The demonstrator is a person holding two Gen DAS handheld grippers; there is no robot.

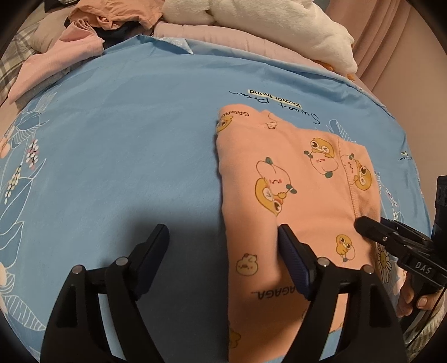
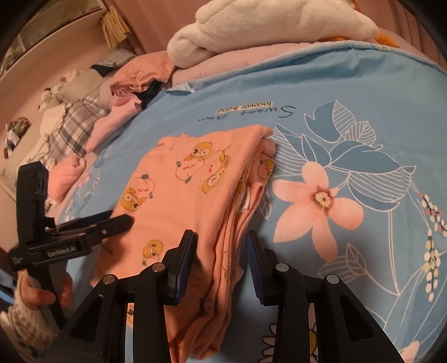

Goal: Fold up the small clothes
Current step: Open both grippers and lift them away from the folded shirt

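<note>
You are working over the bed, where the peach garment (image 1: 301,190) with its cartoon prints is lying folded on the blue floral sheet (image 1: 125,139), right of centre in the left wrist view. Your left tongs (image 1: 223,251) are standing wide, one finger over bare sheet and the other resting at the garment's near left edge, gripping nothing; that spread probably lets them straddle the folded edge. Your right tongs (image 2: 220,262) are sitting narrower, their pads on either side of the stacked layers at the garment's right edge without pressing them, seemingly placed to steady or gather those layers. The fold looks largely made, so you are likely squaring it up or getting ready to lift it away. A pile of unfolded clothes (image 1: 83,33) is waiting at the far edge, beside a white plush toy (image 1: 265,16).
</note>
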